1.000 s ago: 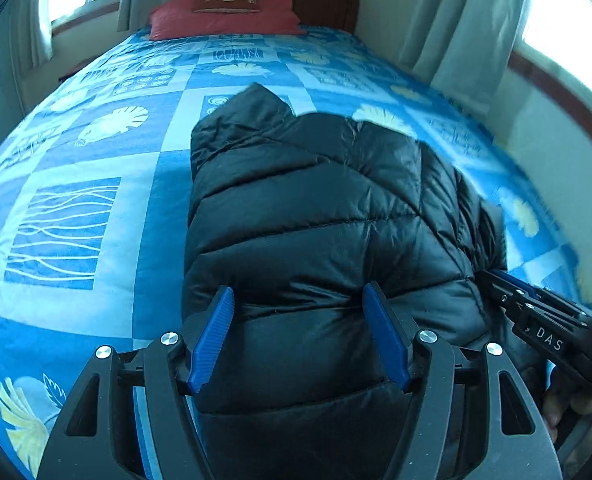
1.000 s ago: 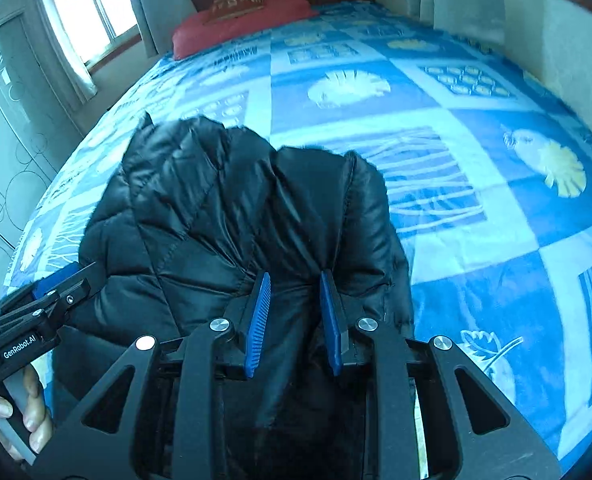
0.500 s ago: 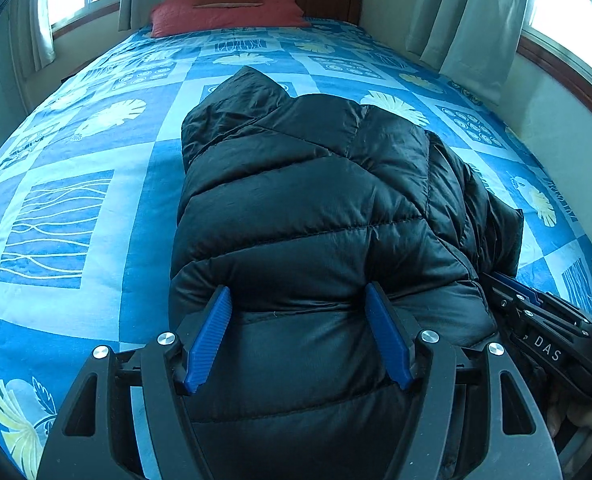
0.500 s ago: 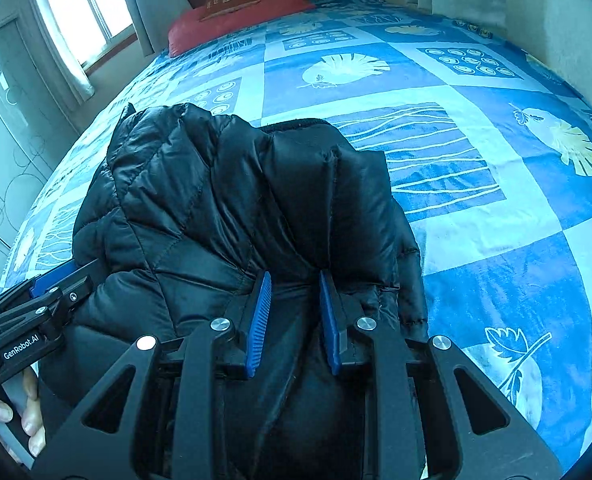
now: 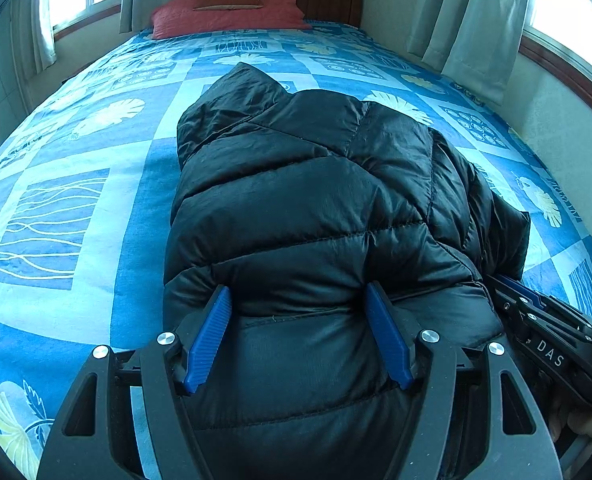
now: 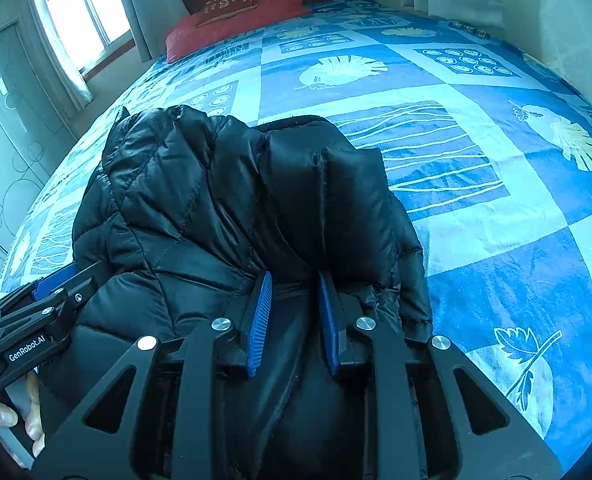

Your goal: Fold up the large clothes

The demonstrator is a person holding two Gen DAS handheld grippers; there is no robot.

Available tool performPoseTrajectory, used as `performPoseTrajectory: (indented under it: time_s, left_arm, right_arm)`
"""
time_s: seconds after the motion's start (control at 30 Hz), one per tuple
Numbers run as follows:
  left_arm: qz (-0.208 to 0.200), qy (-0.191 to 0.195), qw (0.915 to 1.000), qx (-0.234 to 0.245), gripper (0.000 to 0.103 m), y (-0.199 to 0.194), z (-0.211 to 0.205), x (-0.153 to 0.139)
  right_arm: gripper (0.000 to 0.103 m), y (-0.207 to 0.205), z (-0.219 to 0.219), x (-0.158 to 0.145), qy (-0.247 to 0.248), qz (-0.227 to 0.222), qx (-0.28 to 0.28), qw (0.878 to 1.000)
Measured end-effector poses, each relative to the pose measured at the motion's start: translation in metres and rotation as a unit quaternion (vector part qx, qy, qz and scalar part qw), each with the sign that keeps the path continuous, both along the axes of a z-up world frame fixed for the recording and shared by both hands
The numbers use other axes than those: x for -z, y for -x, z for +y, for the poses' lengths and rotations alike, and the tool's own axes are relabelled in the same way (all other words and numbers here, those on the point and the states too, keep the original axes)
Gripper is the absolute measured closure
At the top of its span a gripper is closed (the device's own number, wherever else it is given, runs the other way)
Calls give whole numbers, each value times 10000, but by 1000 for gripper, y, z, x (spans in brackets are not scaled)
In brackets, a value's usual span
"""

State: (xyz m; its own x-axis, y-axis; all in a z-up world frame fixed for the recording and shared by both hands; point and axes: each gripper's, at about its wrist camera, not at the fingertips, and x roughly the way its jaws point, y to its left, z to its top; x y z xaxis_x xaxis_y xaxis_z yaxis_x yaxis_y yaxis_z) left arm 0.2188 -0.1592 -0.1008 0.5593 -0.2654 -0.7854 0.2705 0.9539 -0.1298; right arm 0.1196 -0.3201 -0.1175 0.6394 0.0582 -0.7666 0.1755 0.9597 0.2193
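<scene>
On the bed (image 5: 68, 184), near its foot end, your black puffer jacket (image 5: 316, 216) lies bunched lengthwise on the blue patterned cover, its hood end pointing toward the red pillow (image 5: 224, 16) at the headboard. Compared with a second ago, the jacket sits lower and fuller in both views, and more of the far bed and headboard shows above it; the hold on it looks the same.

Your left gripper (image 5: 298, 330) is clamped on a thick padded roll at the jacket's near end, its blue pads spread wide with the fabric bulging between and pressing against both. Your right gripper (image 6: 294, 316) pinches a narrower fold near the jacket's right edge, pads close together with the dark cloth squeezed between them. Both grippers tilt steeply down toward the bed, side by side at the near end. In the right wrist view, your left hand (image 6: 14, 420) shows at the lower left corner, fingertips curled round the handle. Curtains (image 5: 476, 16) hang by the windows on either side.
</scene>
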Motion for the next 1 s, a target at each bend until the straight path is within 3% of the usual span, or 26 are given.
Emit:
performPoseTrajectory:
  time_s: [0.3,0.43,0.5,0.57,0.67,0.83,0.9,1.0]
  left_arm:
    - [-155,153,9998,15,36,10,8,-14]
    - [-72,473,9987,-185,36,21,31,-27]
    - [7,774,9959,-478,36,25,51,-33]
    - [159,1165,9901,-761,35,28,71,-33]
    - [528,1830,9771,-952,27,29,91,-22]
    - [930,2401,9613,-983,22,32,93,1]
    - [1123,2723,9507,-970,19,31,93,12]
    - [1173,2915,9456,-843,15,28,91,17]
  right_arm:
    - [79,15,5,-17,64,-252,-12,9997]
    - [71,34,0,-36,-136,-444,74,9989]
    - [59,46,-4,-45,-170,-562,158,9981]
    - [45,52,-8,-49,-172,-617,223,9977]
    - [38,54,-22,-45,-199,-497,458,9975]
    - [30,42,-52,-18,-1069,-124,571,9926]
    - [25,37,-62,-4,-1454,6,551,9878]
    - [17,32,-74,14,-2064,116,535,9769]
